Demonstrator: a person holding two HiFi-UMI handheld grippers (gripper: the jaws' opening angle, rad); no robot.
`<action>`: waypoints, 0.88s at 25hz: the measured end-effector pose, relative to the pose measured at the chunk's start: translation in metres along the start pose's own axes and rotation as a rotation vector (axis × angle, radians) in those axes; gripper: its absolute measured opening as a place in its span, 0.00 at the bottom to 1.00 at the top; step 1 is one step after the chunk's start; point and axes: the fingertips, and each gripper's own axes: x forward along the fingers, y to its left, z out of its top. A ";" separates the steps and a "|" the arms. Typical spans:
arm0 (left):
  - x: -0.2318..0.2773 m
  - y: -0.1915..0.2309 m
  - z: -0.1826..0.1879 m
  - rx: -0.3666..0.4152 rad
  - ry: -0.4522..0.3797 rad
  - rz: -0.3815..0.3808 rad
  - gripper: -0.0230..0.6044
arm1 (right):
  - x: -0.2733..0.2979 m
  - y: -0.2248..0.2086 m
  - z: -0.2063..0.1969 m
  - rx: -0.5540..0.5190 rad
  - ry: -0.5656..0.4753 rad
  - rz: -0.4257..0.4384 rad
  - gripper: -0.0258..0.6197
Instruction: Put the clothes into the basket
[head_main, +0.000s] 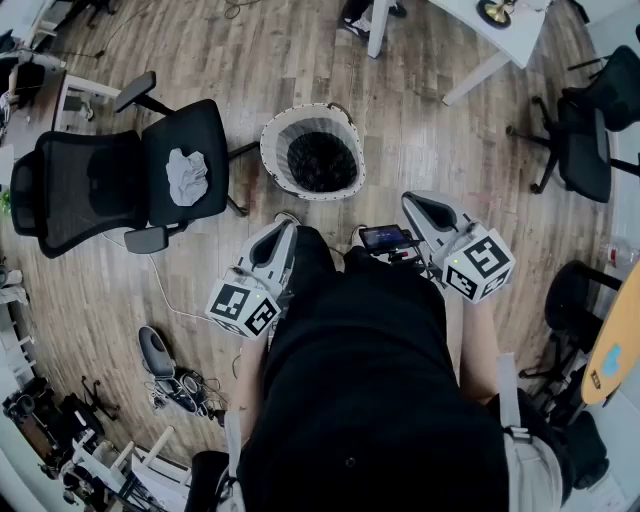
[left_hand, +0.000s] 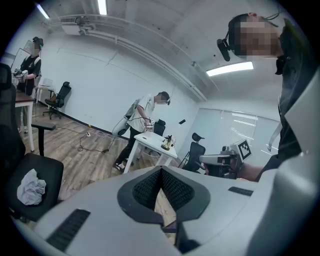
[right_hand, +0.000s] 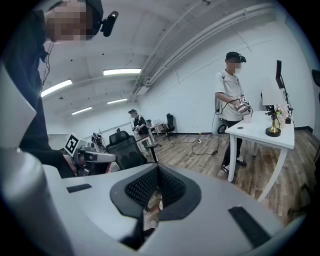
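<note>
A crumpled grey cloth (head_main: 187, 176) lies on the seat of a black office chair (head_main: 120, 180) at the left. The same cloth (left_hand: 31, 187) shows at the lower left of the left gripper view. A white basket (head_main: 276, 138) with a dark inside stands on the wood floor ahead of me, right of the chair. My left gripper (head_main: 283, 224) is held near my body, short of the basket, with its jaws shut and empty (left_hand: 161, 171). My right gripper (head_main: 414, 202) is beside it, also shut with nothing held (right_hand: 157, 168).
A white desk (head_main: 500, 35) stands at the far right, with black office chairs (head_main: 585, 130) along the right side. Cables and a shoe-like object (head_main: 158, 355) lie on the floor at the lower left. A person (right_hand: 231, 95) stands by a white table (right_hand: 265, 132).
</note>
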 end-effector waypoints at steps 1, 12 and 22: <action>0.001 -0.001 0.000 -0.003 -0.003 -0.002 0.05 | -0.001 0.000 0.001 -0.005 0.001 -0.001 0.07; -0.005 -0.008 -0.005 0.006 0.000 -0.007 0.05 | -0.009 0.002 0.001 -0.028 -0.015 -0.031 0.07; -0.018 -0.008 -0.016 0.009 0.015 0.024 0.05 | -0.016 0.000 -0.005 -0.084 0.008 -0.090 0.07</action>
